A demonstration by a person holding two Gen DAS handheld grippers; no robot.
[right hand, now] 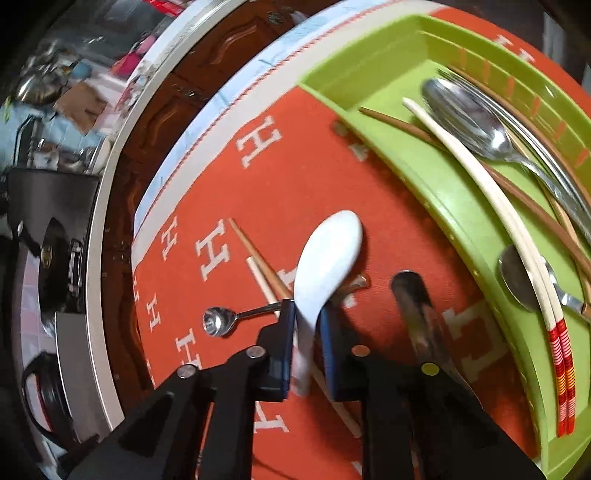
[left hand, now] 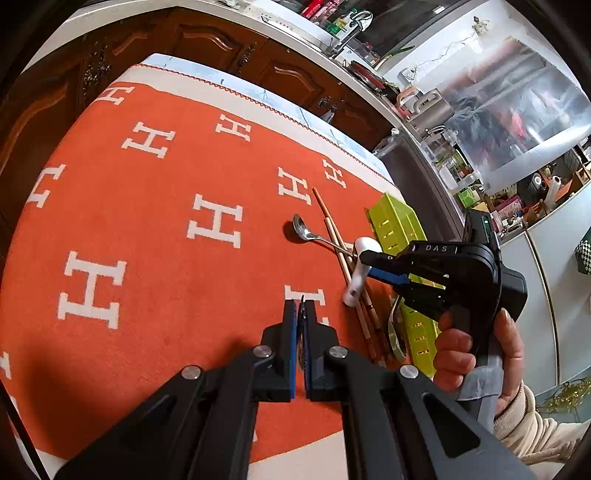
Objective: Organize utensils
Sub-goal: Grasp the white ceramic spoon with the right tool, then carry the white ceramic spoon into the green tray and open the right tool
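Right gripper (right hand: 306,321): pads clamped on white ceramic spoon (right hand: 328,254)'s handle.
Spoon: bowl pointing away, beside green tray (right hand: 436,177).
Hand (left hand: 476,350): angled steeply down.

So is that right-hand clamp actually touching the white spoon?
Touching. In the right wrist view, the right gripper has its jaws closed on the handle of the white spoon, a pad pressing each side with no gap visible.

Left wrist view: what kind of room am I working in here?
Most likely a home kitchen. Dark wooden cabinets run under a pale countertop crowded with containers, and a black stove shows in the right wrist view. The work surface is a table under an orange cloth.
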